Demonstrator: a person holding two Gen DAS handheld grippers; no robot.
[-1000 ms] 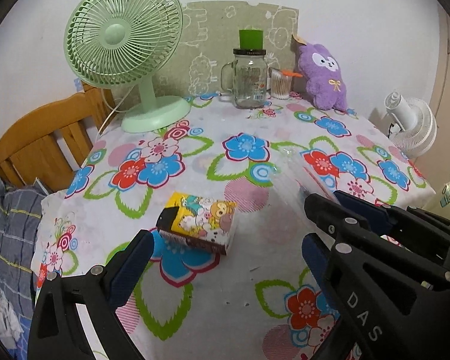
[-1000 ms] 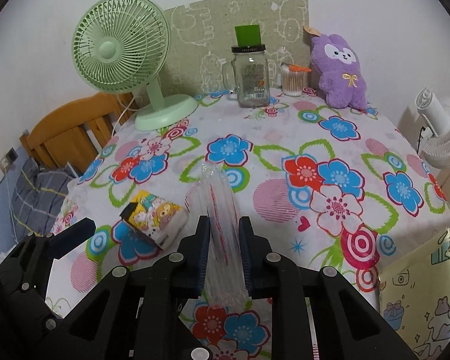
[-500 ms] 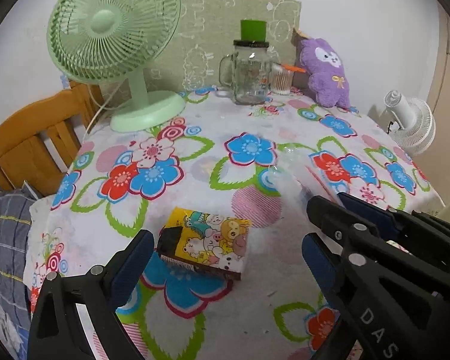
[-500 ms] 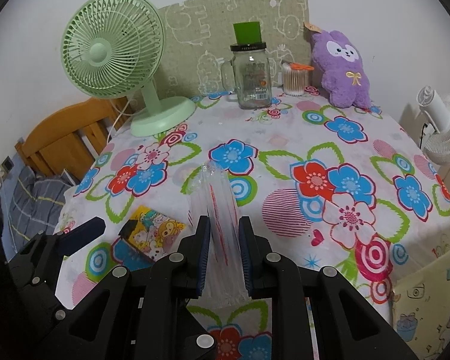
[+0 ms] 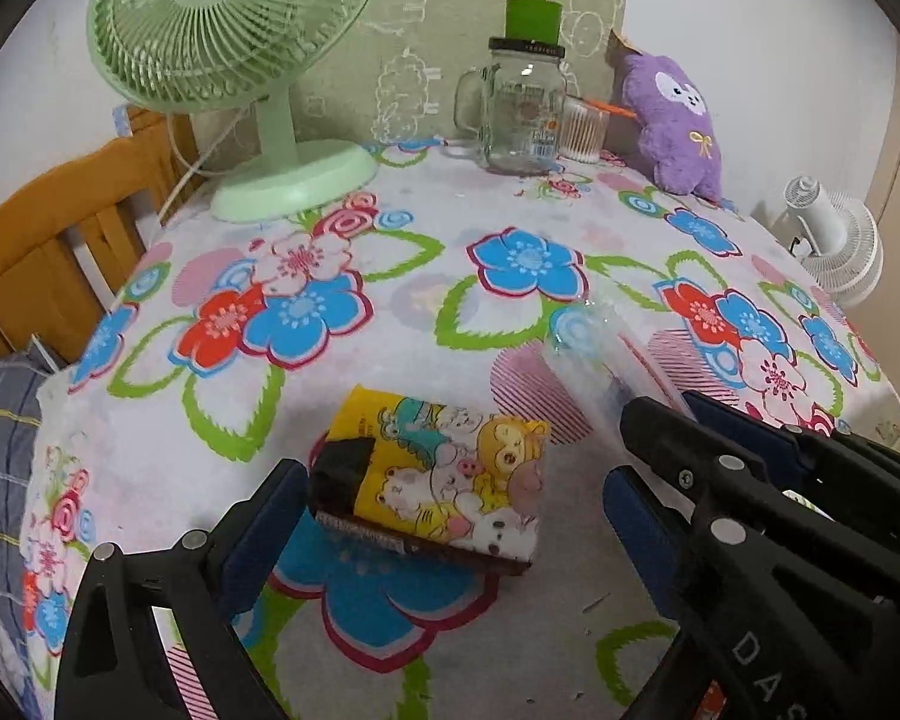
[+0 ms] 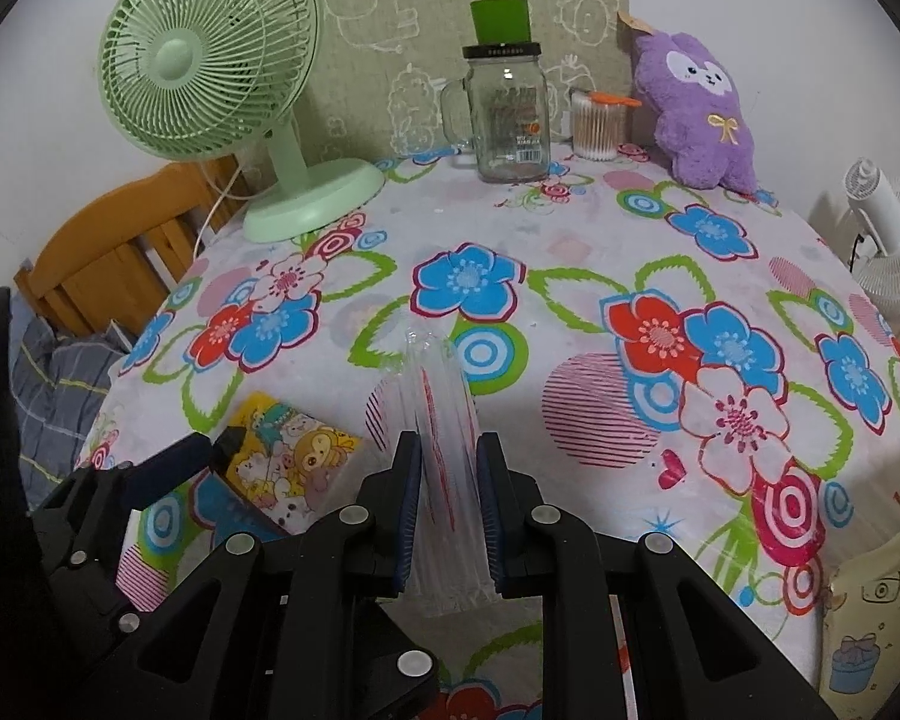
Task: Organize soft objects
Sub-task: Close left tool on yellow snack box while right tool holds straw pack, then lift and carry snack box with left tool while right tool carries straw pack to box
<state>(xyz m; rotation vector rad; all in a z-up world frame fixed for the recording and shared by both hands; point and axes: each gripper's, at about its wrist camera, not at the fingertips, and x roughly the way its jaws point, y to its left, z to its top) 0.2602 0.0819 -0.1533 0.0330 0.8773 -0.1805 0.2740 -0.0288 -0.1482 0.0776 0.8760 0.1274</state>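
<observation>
A yellow cartoon-printed tissue pack (image 5: 438, 480) lies on the flowered tablecloth (image 5: 390, 300). My left gripper (image 5: 450, 516) hangs open just above it, one blue-padded finger on each side of the pack, not touching it. My right gripper (image 6: 448, 504) is shut on a clear plastic bag of straws with red stripes (image 6: 438, 396), which sticks out forward over the cloth. That bag (image 5: 606, 354) and the right gripper's fingers (image 5: 660, 420) also show at the right of the left wrist view. In the right wrist view the tissue pack (image 6: 288, 456) sits at lower left. A purple plush toy (image 6: 702, 114) leans at the back right.
A green desk fan (image 6: 210, 78) stands at the back left, a glass mug jar (image 6: 510, 120) with a green cup behind it and a cotton-swab holder (image 6: 597, 126) at the back. A wooden chair (image 5: 48, 240) is beyond the left edge, a white fan (image 6: 894, 240) beyond the right.
Both grippers have moved forward and down toward the table. The tissue pack now sits between the left gripper's open fingers. The right gripper still holds the straw bag.
</observation>
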